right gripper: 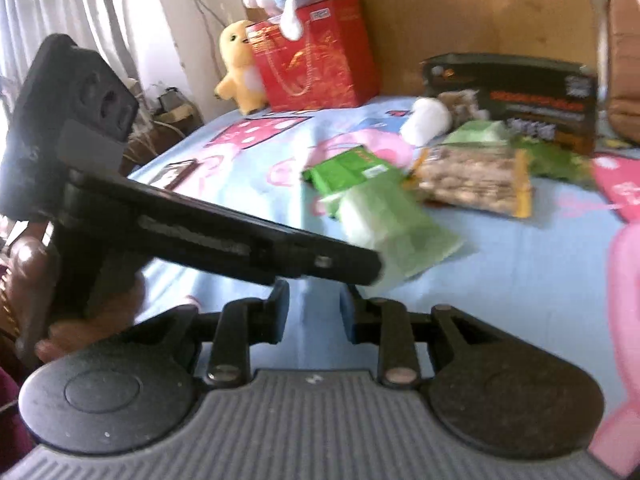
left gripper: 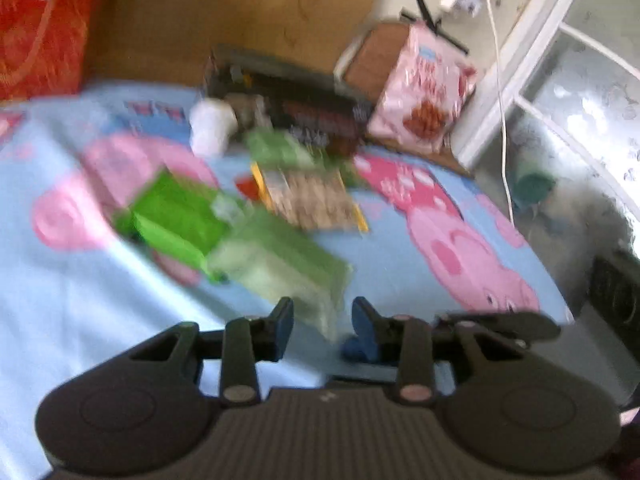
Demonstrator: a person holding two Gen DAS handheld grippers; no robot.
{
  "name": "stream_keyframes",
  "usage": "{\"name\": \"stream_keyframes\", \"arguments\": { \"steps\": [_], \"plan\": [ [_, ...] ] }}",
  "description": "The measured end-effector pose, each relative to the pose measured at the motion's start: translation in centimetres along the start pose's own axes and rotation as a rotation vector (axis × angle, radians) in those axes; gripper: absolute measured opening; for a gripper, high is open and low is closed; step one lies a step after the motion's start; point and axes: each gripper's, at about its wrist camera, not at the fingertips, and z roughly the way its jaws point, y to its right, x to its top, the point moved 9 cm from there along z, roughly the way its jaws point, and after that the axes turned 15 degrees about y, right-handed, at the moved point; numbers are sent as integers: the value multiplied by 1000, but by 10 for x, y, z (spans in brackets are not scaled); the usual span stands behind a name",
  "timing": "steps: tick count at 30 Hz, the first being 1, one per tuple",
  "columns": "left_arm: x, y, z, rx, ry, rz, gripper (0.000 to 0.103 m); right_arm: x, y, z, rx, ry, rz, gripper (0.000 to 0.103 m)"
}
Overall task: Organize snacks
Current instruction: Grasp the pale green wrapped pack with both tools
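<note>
Both grippers are seen partly open over the bed (left gripper: pixel 60 300), nothing held: left gripper (left gripper: pixel 322 320), right gripper (right gripper: pixel 314 308). A pale green packet (left gripper: pixel 280 268) lies just ahead, among snacks (left gripper: pixel 312 196) near a dark box (left gripper: pixel 304 108).

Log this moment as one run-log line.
left gripper: open, empty, near pale green packet | right gripper: open, empty | snacks: loose on bed sheet

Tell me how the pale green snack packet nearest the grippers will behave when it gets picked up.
The pale green packet looks like a thin, puffy film bag, so it will probably flex and sag rather than stay stiff. It likely weighs little for its size. Its glossy surface may slip between the fingers, and the soft bedsheet under it could give when pressed.
</note>
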Motion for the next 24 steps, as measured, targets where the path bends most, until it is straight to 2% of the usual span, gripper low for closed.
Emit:
{"name": "stream_keyframes", "arguments": {
  "steps": [2, 5, 8, 10, 12, 14, 15, 16, 18, 21, 24],
  "plan": [
    [18, -9, -7, 36, 60, -4, 41, 0, 4, -6, -39, 15, -14, 33],
    [38, -22, -8, 78, 109, -20, 41, 1, 16, -8, -103, 34, -38, 36],
    [41, -23, 7, 77, 79, -7, 41, 5, 27, -5, -143, 47, -25, 39],
    [35, -19, 22, 62, 49, 10, 41, 6, 30, 0, -162, 45, -25, 47],
    [26, -21, 37, 104, 14, 53, 39, 6, 30, 6, -163, 39, -34, 55],
    [17, -16, 41, 77, -13, 26, 41, 6, 28, 11, -166, 29, -67, 56],
    [10, -14, 41, 54, -43, -8, 46, 6, 26, 12, -169, 26, -94, 56],
    [4, -10, 39, 53, -38, -14, 46, 5, 25, 11, -169, 24, -116, 56],
    [-5, 3, 31, 52, -43, 25, 50, 4, 30, 5, -183, 26, -152, 55],
    [-16, 15, 20, 1, -75, -20, 54, 3, 46, -12, -219, 37, -138, 57],
    [-13, 12, 12, -33, -79, -101, 57, 1, 55, -29, -269, 50, -154, 58]
  ]
}}
